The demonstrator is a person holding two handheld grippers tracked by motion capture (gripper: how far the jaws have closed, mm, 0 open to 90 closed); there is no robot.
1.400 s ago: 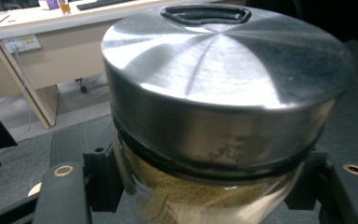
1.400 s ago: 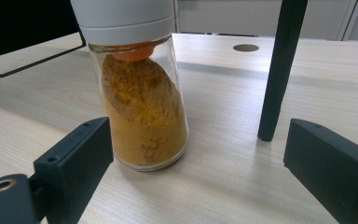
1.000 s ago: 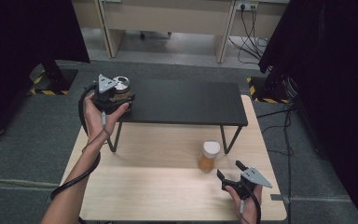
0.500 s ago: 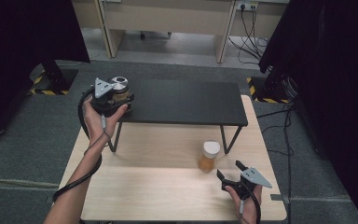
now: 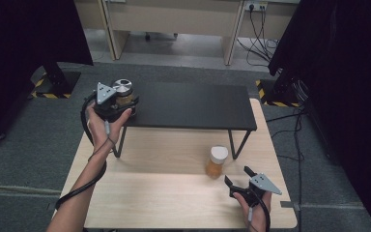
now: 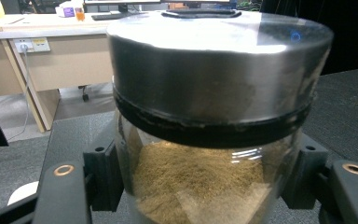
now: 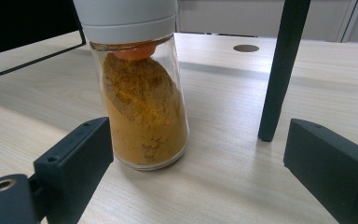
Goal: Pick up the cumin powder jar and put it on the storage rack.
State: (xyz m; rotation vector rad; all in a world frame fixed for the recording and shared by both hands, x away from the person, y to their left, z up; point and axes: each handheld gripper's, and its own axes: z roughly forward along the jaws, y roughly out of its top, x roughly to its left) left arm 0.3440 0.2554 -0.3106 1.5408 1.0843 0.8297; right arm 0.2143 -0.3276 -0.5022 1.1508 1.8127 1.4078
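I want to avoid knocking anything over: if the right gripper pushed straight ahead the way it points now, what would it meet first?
Most likely the white-lidded jar of orange powder. It stands on the wooden table just ahead of the open right gripper, toward its left jaw; the black shelf leg stands farther back, though depth is hard to judge.

In your left gripper view the glass jar (image 6: 205, 177) runs off the bottom edge, so you cannot tell whether its base touches the black shelf (image 5: 193, 104). From above, your left gripper (image 5: 113, 104) covers most of that jar. In your right gripper view the spice jar (image 7: 142, 100) loses its white cap (image 7: 126, 18) at the top edge.
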